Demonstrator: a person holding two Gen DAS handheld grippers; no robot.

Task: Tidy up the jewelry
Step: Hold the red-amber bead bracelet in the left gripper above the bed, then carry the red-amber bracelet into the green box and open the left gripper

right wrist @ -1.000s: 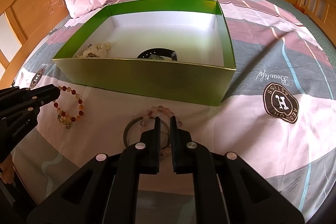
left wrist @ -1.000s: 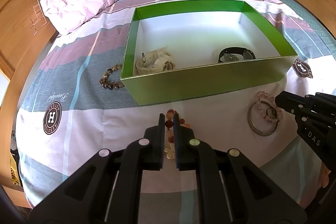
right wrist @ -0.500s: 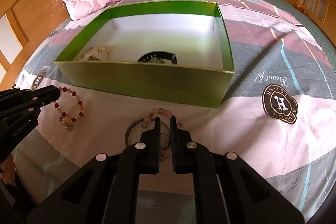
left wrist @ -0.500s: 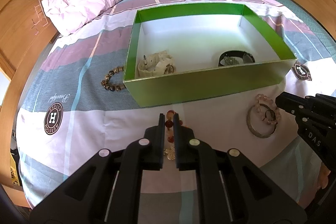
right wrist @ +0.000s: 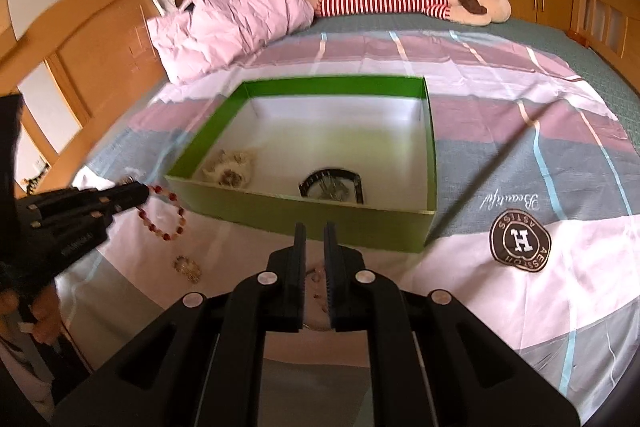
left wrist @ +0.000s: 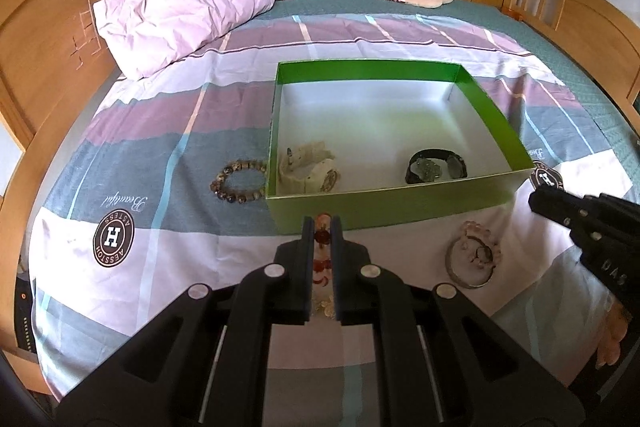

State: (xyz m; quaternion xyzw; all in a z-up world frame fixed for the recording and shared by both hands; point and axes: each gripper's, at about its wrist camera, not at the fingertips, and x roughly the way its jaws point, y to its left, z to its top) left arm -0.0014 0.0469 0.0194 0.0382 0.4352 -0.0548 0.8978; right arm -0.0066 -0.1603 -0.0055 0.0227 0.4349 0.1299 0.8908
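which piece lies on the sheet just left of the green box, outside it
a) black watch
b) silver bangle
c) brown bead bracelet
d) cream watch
c: the brown bead bracelet lies on the bedsheet beside the green box's left wall, outside it.

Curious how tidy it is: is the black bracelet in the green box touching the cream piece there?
Apart. The left wrist view shows bare white floor of the green box between the black bracelet and the cream piece.

Both wrist cameras sit low over the bed, facing 12 o'clock toward the wooden cabinets. Shared: open green cardboard box [left wrist: 400, 215] [right wrist: 304, 215], nearer in the left view, pink pillow [left wrist: 180, 7] [right wrist: 228, 23] at 11 o'clock.
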